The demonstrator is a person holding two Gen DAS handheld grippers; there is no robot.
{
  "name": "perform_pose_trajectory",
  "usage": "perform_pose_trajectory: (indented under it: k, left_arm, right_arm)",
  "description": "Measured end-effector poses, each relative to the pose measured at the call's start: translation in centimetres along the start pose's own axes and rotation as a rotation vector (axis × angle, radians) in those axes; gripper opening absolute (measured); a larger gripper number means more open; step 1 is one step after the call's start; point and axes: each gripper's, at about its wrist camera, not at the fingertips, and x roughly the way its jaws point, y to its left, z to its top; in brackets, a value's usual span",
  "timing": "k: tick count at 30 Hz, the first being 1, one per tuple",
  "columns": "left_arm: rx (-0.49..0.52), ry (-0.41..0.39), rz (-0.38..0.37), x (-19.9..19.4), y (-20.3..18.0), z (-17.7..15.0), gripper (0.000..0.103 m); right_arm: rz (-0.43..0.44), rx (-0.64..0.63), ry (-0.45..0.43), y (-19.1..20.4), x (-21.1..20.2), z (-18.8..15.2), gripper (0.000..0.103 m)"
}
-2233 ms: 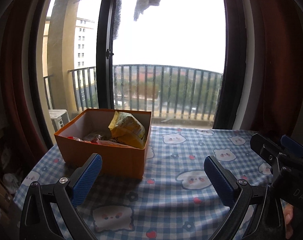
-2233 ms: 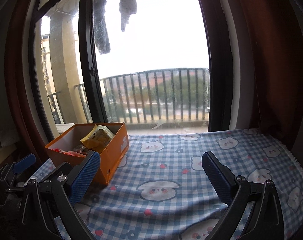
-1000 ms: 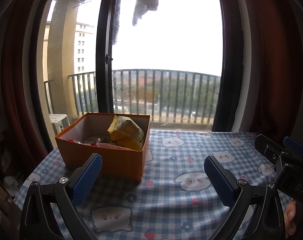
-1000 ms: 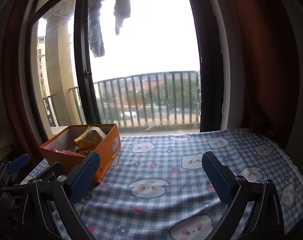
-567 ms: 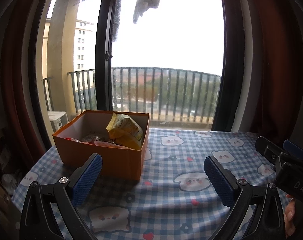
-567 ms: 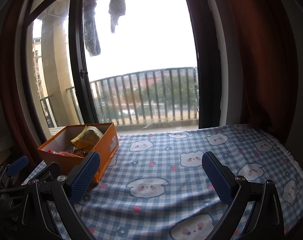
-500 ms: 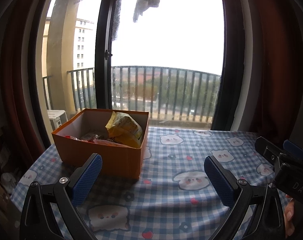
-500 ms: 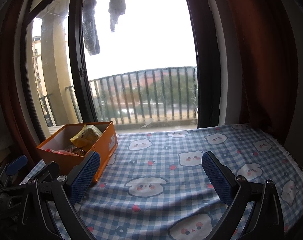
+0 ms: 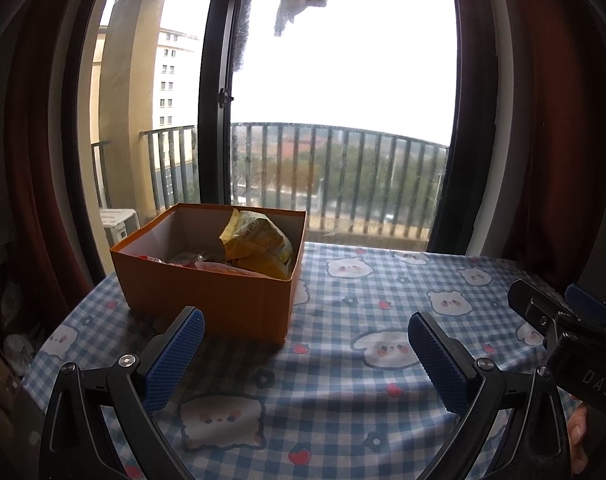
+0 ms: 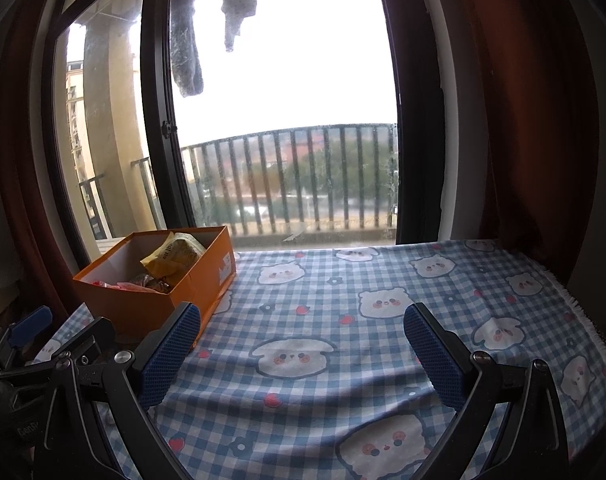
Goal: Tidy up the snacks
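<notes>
An orange box [image 9: 207, 294] sits on the surface [image 9: 343, 392], which is covered by a blue-and-white checked cloth [image 10: 343, 344] printed with bear faces and small red strawberries. The box is open at the top, and it stands on the side of the surface nearest the window [image 9: 343, 100]. Inside the box, a yellow snack bag [image 9: 259, 242] leans tilted against the wall of the box farthest from the left hand-held gripper [image 9: 303, 350], with its top rising above the rim. Beside the bag, lower in the box, lie red and pinkish packets [image 9: 219, 266]; what they are is too small to tell.

The left hand-held gripper hovers just in front of the box, its two blue-padded fingers [image 9: 175, 354] spread wide apart with nothing between them. The right hand-held gripper [image 10: 301, 348] hangs over bare cloth to the right of the box, its fingers [image 10: 433, 354] likewise wide apart and holding nothing. In the right wrist view the box [image 10: 151, 300] lies to the left of that gripper, with the bag [image 10: 175, 258] showing inside it.

Behind the box, past the window, runs a balcony railing [image 9: 335, 176], and dark red curtains [image 10: 535, 100] hang at the sides.
</notes>
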Motion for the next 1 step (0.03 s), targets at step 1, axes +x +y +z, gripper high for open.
perform_pose_trajectory:
  k: [1]
  left_arm:
    - [-0.004, 0.005, -0.002, 0.12, 0.12, -0.03, 0.102]
  right_arm:
    - [0.003, 0.001, 0.004, 0.03, 0.12, -0.02, 0.102]
